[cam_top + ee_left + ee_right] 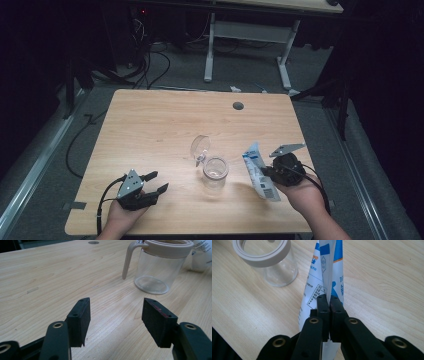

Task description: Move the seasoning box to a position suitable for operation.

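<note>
L gripper (156, 183) jaws apart, nothing between, resting low at near-left of bench (150, 125) | R gripper (329, 302) clamped on the blue-white pouch (260, 172), near-right, pouch just right of jar | clear jar (215, 170) mid-bench between both grippers, upright, beige rim, lid (199, 146) flipped open behind it

A light wooden table (150, 130) carries a clear glass jar (215, 173) with a beige rim near its middle, its round lid (200, 146) hinged open behind it. A small round grey cap (238, 106) sits near the far edge.
</note>
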### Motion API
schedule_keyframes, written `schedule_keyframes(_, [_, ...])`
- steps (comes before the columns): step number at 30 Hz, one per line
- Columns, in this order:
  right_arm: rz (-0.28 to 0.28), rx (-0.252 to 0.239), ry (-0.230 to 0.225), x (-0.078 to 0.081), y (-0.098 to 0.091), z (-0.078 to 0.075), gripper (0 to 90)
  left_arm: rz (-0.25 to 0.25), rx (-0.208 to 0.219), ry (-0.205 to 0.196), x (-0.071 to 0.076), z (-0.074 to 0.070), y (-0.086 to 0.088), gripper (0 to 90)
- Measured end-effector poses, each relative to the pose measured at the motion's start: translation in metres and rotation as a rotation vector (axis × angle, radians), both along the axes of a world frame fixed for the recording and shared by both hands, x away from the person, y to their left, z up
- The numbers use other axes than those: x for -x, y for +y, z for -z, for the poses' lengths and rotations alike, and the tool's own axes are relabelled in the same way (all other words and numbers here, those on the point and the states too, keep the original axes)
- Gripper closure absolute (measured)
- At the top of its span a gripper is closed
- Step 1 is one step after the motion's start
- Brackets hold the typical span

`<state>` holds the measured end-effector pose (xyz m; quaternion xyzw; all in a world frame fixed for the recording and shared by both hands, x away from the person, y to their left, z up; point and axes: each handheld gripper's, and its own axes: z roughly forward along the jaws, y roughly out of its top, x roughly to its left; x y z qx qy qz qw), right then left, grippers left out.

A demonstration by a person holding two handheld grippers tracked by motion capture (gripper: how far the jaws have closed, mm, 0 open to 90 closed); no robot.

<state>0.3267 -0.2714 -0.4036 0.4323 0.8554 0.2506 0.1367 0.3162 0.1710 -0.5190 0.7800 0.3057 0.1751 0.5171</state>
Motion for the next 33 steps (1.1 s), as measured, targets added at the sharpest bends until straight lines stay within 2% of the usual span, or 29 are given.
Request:
schedule_keyframes(9, [-0.024,0.025,0.05,-0.003,0.004,-0.01,89.1,0.005,0.0,-0.001,0.0,0.0,0.0,40.5])
schedule_keyframes(12, [-0.041,0.051,0.081,-0.004,0.008,-0.014,89.2,0.012,-0.003,-0.004,0.0,0.0,-0.001,40.5])
schedule_keyframes(16, [-0.056,0.07,0.1,-0.003,0.011,-0.016,89.4,0.019,-0.006,-0.004,0.001,0.0,-0.002,40.5])
schedule_keyframes(22, [-0.07,0.071,0.115,0.0,0.015,-0.019,89.6,0.033,0.011,0.003,0.002,-0.001,-0.003,40.5])
schedule_keyframes(27, [-0.072,0.073,0.126,0.0,0.017,-0.022,89.7,0.049,0.004,0.001,0.004,-0.001,-0.007,40.5])
schedule_keyframes(33, [-0.074,0.098,0.141,-0.001,0.018,-0.022,89.7,0.069,0.011,-0.003,0.006,-0.002,-0.013,40.5])
